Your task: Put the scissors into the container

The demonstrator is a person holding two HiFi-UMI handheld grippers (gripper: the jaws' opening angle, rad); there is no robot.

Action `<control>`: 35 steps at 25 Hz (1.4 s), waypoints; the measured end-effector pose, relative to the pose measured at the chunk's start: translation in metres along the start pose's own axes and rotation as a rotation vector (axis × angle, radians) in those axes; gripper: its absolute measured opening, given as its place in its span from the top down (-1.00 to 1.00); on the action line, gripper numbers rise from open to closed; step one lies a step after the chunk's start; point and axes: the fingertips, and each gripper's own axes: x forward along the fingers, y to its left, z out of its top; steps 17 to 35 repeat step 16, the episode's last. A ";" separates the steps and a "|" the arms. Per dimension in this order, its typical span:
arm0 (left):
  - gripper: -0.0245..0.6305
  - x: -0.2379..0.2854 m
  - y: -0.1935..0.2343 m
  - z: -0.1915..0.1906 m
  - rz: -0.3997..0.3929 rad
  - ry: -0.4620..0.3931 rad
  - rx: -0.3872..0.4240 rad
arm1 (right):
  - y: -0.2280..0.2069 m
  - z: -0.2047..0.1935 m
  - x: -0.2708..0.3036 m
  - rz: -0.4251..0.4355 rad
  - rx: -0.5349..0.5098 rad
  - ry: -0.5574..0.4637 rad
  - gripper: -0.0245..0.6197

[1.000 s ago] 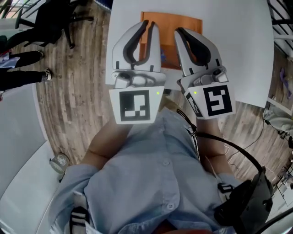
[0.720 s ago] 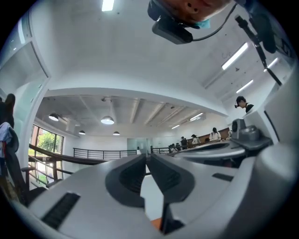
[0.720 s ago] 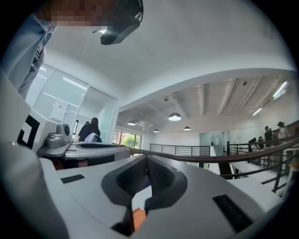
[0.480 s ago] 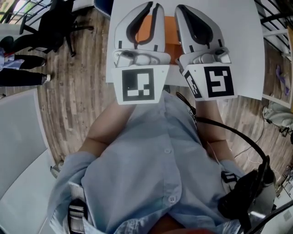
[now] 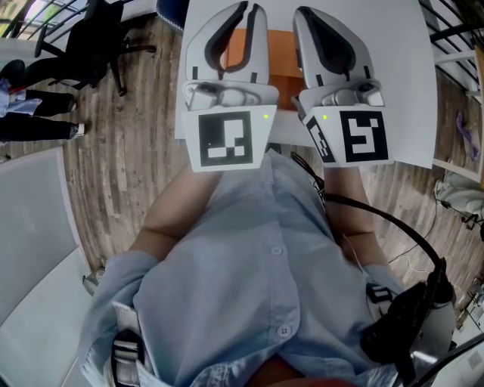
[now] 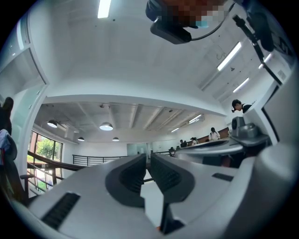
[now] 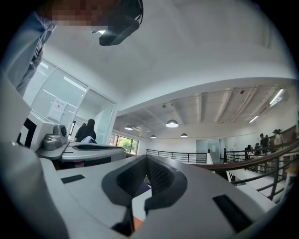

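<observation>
The person in a light blue buttoned shirt (image 5: 249, 280) holds both grippers side by side over the near edge of a white table (image 5: 401, 75). The left gripper (image 5: 249, 9) has its jaws pressed nearly together, with only a thin slit between the dark pads and nothing in it. The right gripper (image 5: 301, 11) has its jaws closed and also holds nothing.

Each gripper carries a cube with a black-and-white square marker (image 5: 227, 140) and a small green light (image 5: 265, 116). No letters can be read on them.

A flat orange rectangular thing (image 5: 283, 49) lies on the table, mostly hidden behind the grippers; I cannot tell if it is the container. The scissors do not show in any view.
</observation>
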 end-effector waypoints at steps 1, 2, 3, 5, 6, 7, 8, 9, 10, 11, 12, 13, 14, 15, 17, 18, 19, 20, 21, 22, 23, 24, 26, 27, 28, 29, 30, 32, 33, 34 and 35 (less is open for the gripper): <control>0.81 0.000 0.001 -0.001 -0.001 0.002 0.002 | 0.000 -0.001 0.001 0.000 0.000 0.000 0.89; 0.81 0.001 0.003 -0.003 -0.003 0.004 0.003 | 0.001 -0.002 0.004 0.000 0.001 0.001 0.89; 0.81 0.002 0.006 -0.005 -0.004 0.006 0.003 | 0.002 -0.004 0.007 0.001 0.001 0.003 0.89; 0.81 0.003 0.010 -0.007 -0.004 0.007 0.002 | 0.005 -0.005 0.011 0.001 0.001 0.005 0.89; 0.81 0.002 0.011 -0.007 -0.003 0.007 0.003 | 0.005 -0.006 0.011 0.001 0.001 0.006 0.89; 0.81 0.001 0.011 -0.007 -0.002 0.007 0.005 | 0.006 -0.006 0.011 0.001 0.001 0.005 0.89; 0.81 0.001 0.010 -0.007 -0.002 0.008 0.006 | 0.006 -0.006 0.009 0.001 0.001 0.004 0.89; 0.81 0.000 0.009 -0.007 -0.001 0.008 0.008 | 0.005 -0.006 0.007 0.000 0.002 0.003 0.89; 0.81 -0.001 0.007 -0.006 -0.001 0.007 0.007 | 0.005 -0.006 0.005 0.000 0.001 0.002 0.89; 0.81 -0.002 0.005 -0.005 0.000 0.005 0.007 | 0.004 -0.005 0.003 -0.001 0.001 0.002 0.89; 0.81 -0.003 0.004 -0.005 0.001 0.005 0.005 | 0.004 -0.005 0.002 -0.002 0.000 0.001 0.89; 0.81 -0.003 0.004 -0.004 0.001 0.005 0.004 | 0.004 -0.004 0.001 -0.002 -0.001 0.002 0.89; 0.81 -0.004 0.004 -0.004 0.002 0.005 0.003 | 0.005 -0.004 0.000 -0.002 -0.001 0.002 0.89; 0.81 -0.005 0.004 -0.004 0.003 0.005 0.003 | 0.006 -0.003 0.000 -0.002 -0.002 0.002 0.89; 0.81 -0.006 0.005 -0.004 0.003 0.006 0.002 | 0.006 -0.003 0.000 -0.001 -0.002 0.003 0.89; 0.81 -0.006 0.005 -0.004 0.003 0.006 0.002 | 0.006 -0.003 0.000 -0.001 -0.002 0.003 0.89; 0.81 -0.006 0.005 -0.004 0.003 0.006 0.002 | 0.006 -0.003 0.000 -0.001 -0.002 0.003 0.89; 0.81 -0.006 0.005 -0.004 0.003 0.006 0.002 | 0.006 -0.003 0.000 -0.001 -0.002 0.003 0.89; 0.81 -0.006 0.005 -0.004 0.003 0.006 0.002 | 0.006 -0.003 0.000 -0.001 -0.002 0.003 0.89; 0.81 -0.006 0.005 -0.004 0.003 0.006 0.002 | 0.006 -0.003 0.000 -0.001 -0.002 0.003 0.89; 0.81 -0.006 0.005 -0.004 0.003 0.006 0.002 | 0.006 -0.003 0.000 -0.001 -0.002 0.003 0.89; 0.81 -0.006 0.005 -0.004 0.003 0.006 0.002 | 0.006 -0.003 0.000 -0.001 -0.002 0.003 0.89; 0.81 -0.006 0.005 -0.004 0.003 0.006 0.002 | 0.006 -0.003 0.000 -0.001 -0.002 0.003 0.89; 0.81 -0.006 0.005 -0.004 0.003 0.006 0.002 | 0.006 -0.003 0.000 -0.001 -0.002 0.003 0.89; 0.81 -0.006 0.005 -0.004 0.003 0.006 0.002 | 0.006 -0.003 0.000 -0.001 -0.002 0.003 0.89; 0.81 -0.006 0.005 -0.004 0.003 0.006 0.002 | 0.006 -0.003 0.000 -0.001 -0.002 0.003 0.89; 0.81 -0.006 0.005 -0.004 0.003 0.006 0.002 | 0.006 -0.003 0.000 -0.001 -0.002 0.003 0.89; 0.81 -0.006 0.005 -0.004 0.003 0.006 0.002 | 0.006 -0.003 0.000 -0.001 -0.002 0.003 0.89; 0.81 -0.006 0.005 -0.004 0.003 0.006 0.002 | 0.006 -0.003 0.000 -0.001 -0.002 0.003 0.89; 0.81 -0.006 0.005 -0.004 0.003 0.006 0.002 | 0.006 -0.003 0.000 -0.001 -0.002 0.003 0.89; 0.81 -0.006 0.005 -0.004 0.003 0.006 0.002 | 0.006 -0.003 0.000 -0.001 -0.002 0.003 0.89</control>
